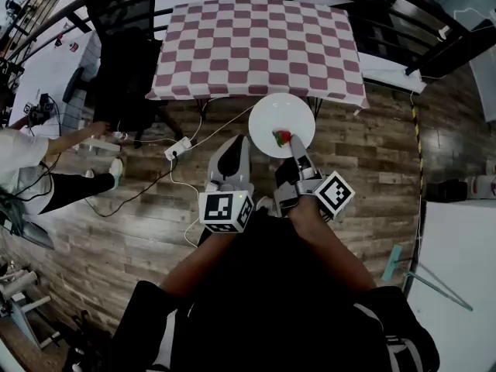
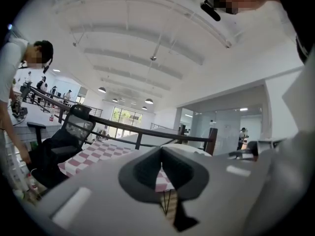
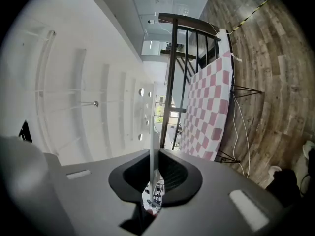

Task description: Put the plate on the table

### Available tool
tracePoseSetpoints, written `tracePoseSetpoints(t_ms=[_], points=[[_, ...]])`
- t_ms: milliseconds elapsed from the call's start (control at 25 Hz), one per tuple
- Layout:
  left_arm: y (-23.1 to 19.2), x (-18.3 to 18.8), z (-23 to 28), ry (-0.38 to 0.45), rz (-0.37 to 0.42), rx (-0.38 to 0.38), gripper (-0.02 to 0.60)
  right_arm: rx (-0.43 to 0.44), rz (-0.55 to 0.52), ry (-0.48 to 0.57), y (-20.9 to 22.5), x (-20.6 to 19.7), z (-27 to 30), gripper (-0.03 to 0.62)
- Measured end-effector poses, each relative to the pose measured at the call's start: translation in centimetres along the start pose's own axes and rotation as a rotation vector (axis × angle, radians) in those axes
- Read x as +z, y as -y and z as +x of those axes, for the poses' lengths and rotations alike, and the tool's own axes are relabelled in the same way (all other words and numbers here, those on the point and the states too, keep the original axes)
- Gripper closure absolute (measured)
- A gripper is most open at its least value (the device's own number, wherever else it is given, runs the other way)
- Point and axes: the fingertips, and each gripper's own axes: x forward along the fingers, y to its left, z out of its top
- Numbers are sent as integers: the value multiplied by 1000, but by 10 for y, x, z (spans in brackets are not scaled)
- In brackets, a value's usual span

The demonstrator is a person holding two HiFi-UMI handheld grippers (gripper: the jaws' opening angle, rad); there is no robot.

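Wooden floor underfoot, checkered table (image 1: 256,45) ahead: the right gripper (image 1: 297,142) pinches the plate (image 1: 271,118) by its rim, short of the tabletop. The left gripper (image 1: 235,149) is closed, empty. Next job: carry forward, set it down flat.

The head view looks steeply down from above the person's arms. It takes in the left tongs (image 1: 239,141) and right tongs (image 1: 295,142) close below, the wooden floor (image 1: 376,153) around them, and the checkered counter (image 1: 256,45) farther off towards the top edge. The left gripper view sits just behind its tongs, low and almost level, facing the counter's near edge, with the black railing (image 2: 147,132) beyond and much ceiling above. The right gripper view rides equally close but is rolled on its side: floor runs down the right edge and ceiling fills the left. All three views share the counter and railing. The head and left gripper views also share the office chair (image 1: 124,60).
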Motion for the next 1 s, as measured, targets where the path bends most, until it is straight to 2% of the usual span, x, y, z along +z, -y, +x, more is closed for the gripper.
tracePoseSetpoints(t_ms=[240,560,800,1000], points=[[-22,-1,4,-11,4,35,574,-2,27,15,6,6,5,574],[-37,1,39,-14,7,21,574,-14,28,44,10,23,28,574],[-45,2,79,-23,-4,-9,574,-34,28,53,11,39,63,574],[-74,14,113,-17,-15,4,574,-32,22,28,5,40,113,576]])
